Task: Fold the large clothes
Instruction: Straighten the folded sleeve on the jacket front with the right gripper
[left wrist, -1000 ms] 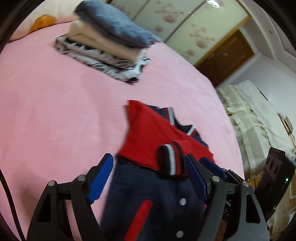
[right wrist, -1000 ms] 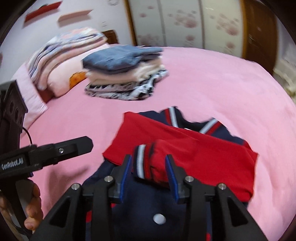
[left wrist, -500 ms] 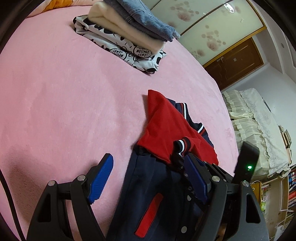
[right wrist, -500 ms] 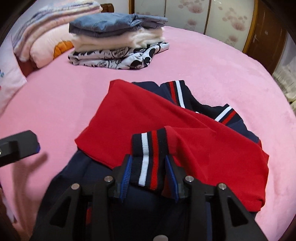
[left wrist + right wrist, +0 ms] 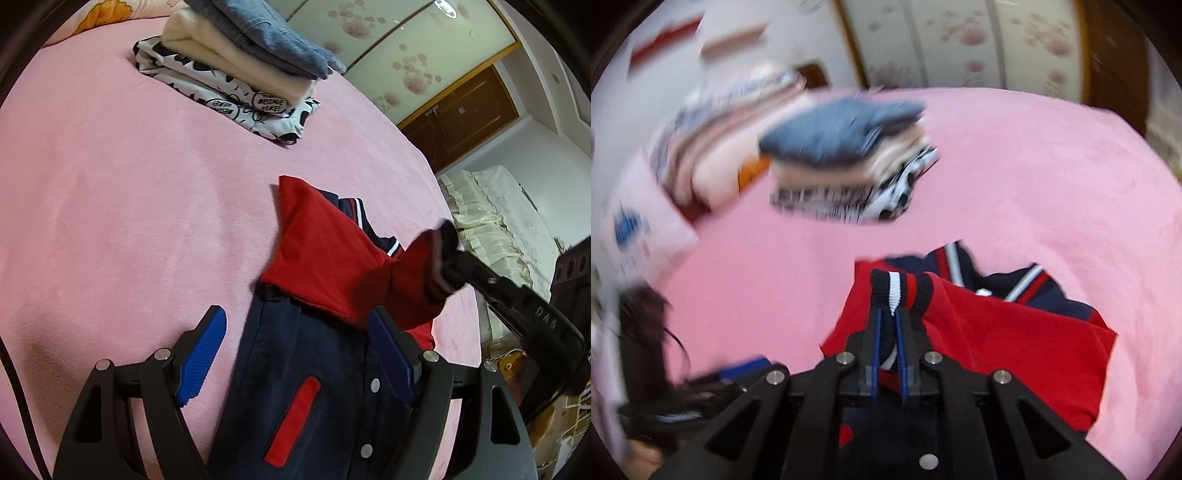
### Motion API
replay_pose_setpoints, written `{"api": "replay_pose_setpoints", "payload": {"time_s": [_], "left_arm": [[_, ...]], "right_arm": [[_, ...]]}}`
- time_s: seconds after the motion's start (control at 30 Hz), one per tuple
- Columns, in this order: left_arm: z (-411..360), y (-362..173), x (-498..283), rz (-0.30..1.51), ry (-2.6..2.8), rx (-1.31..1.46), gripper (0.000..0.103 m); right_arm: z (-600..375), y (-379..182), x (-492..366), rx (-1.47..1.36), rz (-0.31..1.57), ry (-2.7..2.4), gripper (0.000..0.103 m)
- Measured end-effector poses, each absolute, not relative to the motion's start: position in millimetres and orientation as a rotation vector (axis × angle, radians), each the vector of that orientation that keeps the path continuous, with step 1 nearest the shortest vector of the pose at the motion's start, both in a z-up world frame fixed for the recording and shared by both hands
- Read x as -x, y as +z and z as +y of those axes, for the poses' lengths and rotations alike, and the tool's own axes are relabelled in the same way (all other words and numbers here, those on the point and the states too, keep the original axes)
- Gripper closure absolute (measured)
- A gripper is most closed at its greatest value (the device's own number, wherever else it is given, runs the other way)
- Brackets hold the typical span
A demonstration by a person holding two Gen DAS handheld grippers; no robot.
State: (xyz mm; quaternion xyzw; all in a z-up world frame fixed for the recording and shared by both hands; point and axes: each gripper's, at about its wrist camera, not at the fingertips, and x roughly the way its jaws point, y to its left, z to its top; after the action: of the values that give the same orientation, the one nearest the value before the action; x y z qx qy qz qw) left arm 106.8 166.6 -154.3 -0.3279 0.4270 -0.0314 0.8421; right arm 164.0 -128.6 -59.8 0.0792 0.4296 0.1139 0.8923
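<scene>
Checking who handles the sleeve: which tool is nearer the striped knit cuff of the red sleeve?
Right. The right tool is shut on the striped knit cuff, lifting it. The left tool is open, lower over the navy jacket body, apart from the cuff.

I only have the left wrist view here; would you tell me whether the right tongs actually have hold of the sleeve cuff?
Observer: Yes. In the right wrist view the right tongs are shut on the striped cuff of the red sleeve.
Operator: Thank you. Is the cuff lifted off the jacket?
Observer: It stands above the navy jacket body, with the sleeve trailing down from it.
Operator: And what lies beyond it?
Observer: A stack of folded clothes, with bedding piled further behind; that view is motion-blurred.
</scene>
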Motion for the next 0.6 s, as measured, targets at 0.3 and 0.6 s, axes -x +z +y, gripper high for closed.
{"api": "replay_pose_setpoints", "payload": {"time_s": [0.3,0.6], "left_arm": [[144.1,-154.5,-124.2,0.952,-0.119,0.607,0.025],[141.0,-152.3,-188.6,0.981,-0.216,0.488,0.025]], "right_arm": [[-267.1,-134.0,-129.4,-0.482,1.052,-0.068,0.091],[-259.8,-124.9,-133.0,-0.461,0.992,0.024,0.071]]}}
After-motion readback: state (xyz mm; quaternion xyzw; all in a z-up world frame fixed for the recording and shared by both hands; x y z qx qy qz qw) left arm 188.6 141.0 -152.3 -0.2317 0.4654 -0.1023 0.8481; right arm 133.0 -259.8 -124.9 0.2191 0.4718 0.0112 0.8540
